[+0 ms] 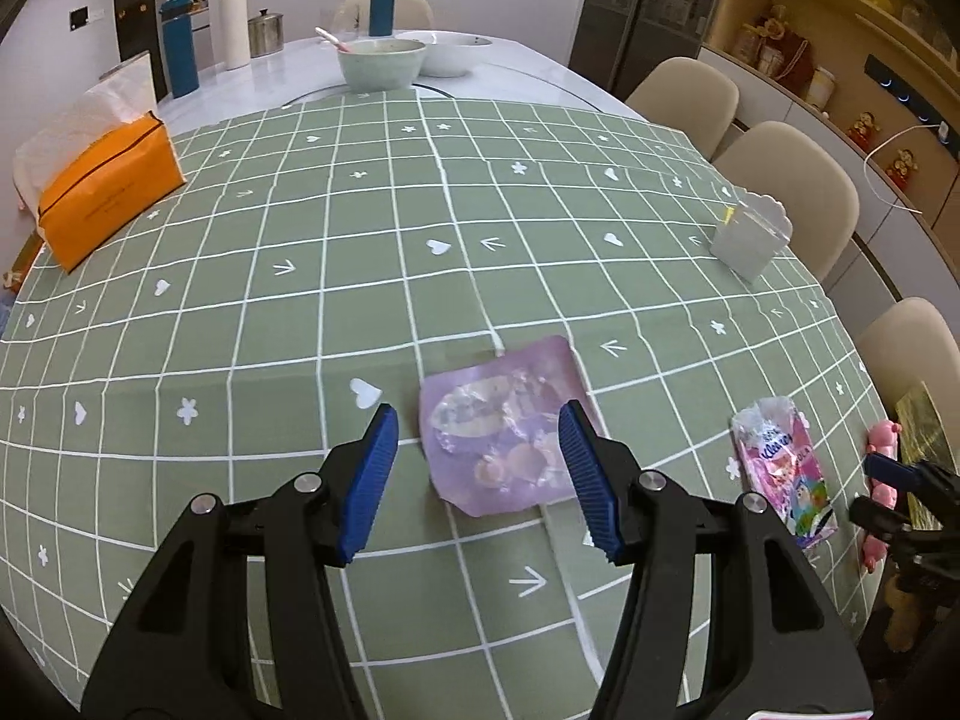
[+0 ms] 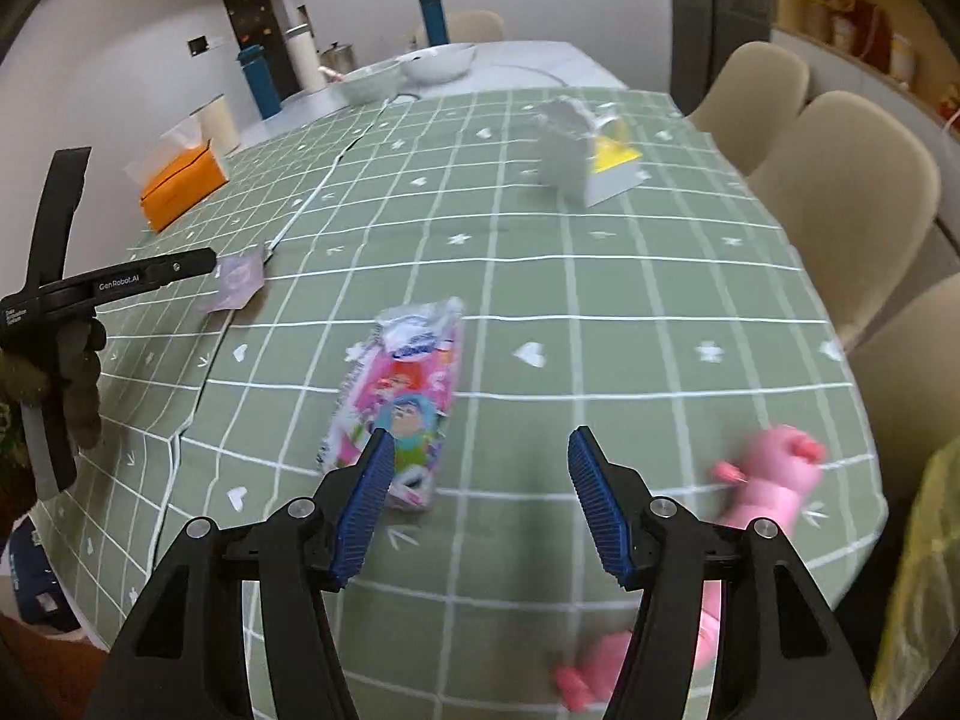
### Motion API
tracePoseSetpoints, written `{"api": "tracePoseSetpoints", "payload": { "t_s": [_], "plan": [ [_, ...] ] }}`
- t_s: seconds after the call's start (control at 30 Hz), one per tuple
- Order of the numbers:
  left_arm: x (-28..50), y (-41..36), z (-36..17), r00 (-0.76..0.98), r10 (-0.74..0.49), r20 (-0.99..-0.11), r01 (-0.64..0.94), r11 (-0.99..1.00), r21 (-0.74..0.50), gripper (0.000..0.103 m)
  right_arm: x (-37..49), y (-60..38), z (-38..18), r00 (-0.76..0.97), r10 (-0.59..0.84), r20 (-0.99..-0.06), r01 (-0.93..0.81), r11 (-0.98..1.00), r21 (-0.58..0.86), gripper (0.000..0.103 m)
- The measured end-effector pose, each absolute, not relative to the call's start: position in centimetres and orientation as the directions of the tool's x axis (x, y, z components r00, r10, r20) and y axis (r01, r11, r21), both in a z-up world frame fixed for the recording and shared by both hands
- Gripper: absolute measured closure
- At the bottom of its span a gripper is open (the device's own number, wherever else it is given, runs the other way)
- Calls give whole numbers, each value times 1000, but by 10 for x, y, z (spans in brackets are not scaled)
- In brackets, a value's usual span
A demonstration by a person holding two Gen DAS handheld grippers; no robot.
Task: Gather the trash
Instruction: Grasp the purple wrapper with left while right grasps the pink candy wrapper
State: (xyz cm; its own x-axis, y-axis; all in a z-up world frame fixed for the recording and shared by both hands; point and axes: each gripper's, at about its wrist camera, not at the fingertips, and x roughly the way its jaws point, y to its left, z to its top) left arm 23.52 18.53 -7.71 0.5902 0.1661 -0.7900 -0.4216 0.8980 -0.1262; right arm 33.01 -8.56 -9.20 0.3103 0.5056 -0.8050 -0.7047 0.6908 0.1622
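Note:
A flat purple wrapper (image 1: 504, 426) lies on the green checked tablecloth (image 1: 300, 300), and my left gripper (image 1: 477, 414) stands open just above it, one blue finger on each side, pads not pressing. To its right lies a pink snack wrapper (image 1: 783, 468). In the right wrist view my right gripper (image 2: 480, 438) is open and low over the cloth. Its left fingertip overlaps the near end of the pink snack wrapper (image 2: 402, 396); nothing is gripped. The left gripper (image 2: 207, 264) shows side-on over the purple wrapper (image 2: 237, 282). The right gripper (image 1: 870, 489) shows at the right edge.
A pink toy (image 2: 774, 474) lies near the table's right edge. A grey-white paper container (image 2: 576, 150) stands further back, an orange tissue box (image 1: 108, 186) at the far left. Bowls (image 1: 381, 63) and flasks (image 1: 179, 45) stand at the far end. Beige chairs (image 1: 786, 180) line the right side.

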Motion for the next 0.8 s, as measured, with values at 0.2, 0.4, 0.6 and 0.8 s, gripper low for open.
{"api": "tracePoseSetpoints", "payload": {
  "t_s": [0.2,0.4,0.6,0.8],
  "plan": [
    [234,187,-81,596,123,-793,-410,896,-169,50,344,-56,-109,324,492,-808,-702,698,143,46],
    [233,201,-86,603,94,-793,-408,890,-205,50,352,-36,-119,252,537,-805,-728,653,207,46],
    [248,218,-97,580,79,-811,-422,880,-216,50,337,-41,-114,236,506,-829,-768,620,161,93],
    [259,207,-106,555,28,-831,-418,873,-250,50,331,-98,-97,281,542,-792,-671,701,242,93]
  ]
}}
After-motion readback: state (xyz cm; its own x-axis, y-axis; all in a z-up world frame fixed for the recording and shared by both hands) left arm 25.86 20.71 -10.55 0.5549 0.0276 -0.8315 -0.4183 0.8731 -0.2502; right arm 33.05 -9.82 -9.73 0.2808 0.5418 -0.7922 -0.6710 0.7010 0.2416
